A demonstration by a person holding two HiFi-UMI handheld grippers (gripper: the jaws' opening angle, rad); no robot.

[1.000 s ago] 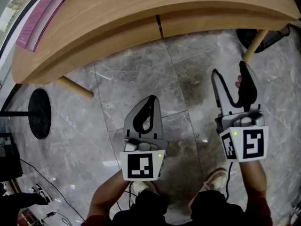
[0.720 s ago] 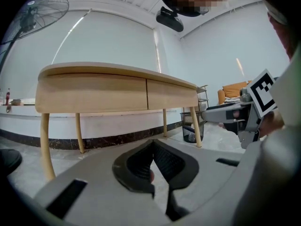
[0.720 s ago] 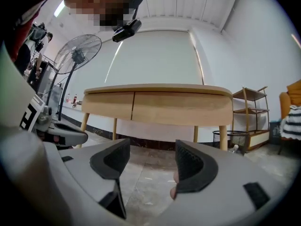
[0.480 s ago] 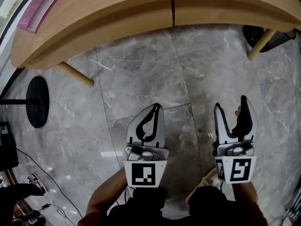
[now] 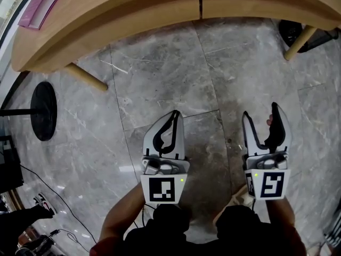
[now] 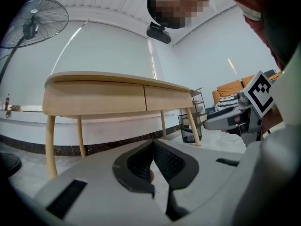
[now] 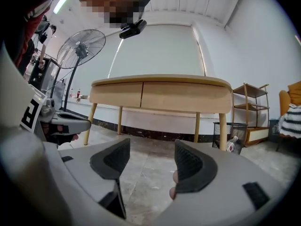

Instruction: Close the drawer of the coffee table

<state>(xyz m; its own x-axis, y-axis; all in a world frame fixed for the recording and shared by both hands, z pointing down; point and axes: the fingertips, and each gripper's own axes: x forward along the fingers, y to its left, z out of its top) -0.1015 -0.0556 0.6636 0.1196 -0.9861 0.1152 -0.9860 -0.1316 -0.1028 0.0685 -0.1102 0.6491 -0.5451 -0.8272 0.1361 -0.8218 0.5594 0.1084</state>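
Pulled well back from bench (image 5: 133, 20) ahead with left tongs (image 5: 175, 116) pressed together empty, right tongs (image 5: 261, 112) spread wide empty, judged drawer (image 5: 245, 3) flush, task likely done.

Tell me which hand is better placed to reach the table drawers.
Right, by a little: the right tongs are open and reach slightly nearer the table than the shut left tongs. Both drawers already look flush.
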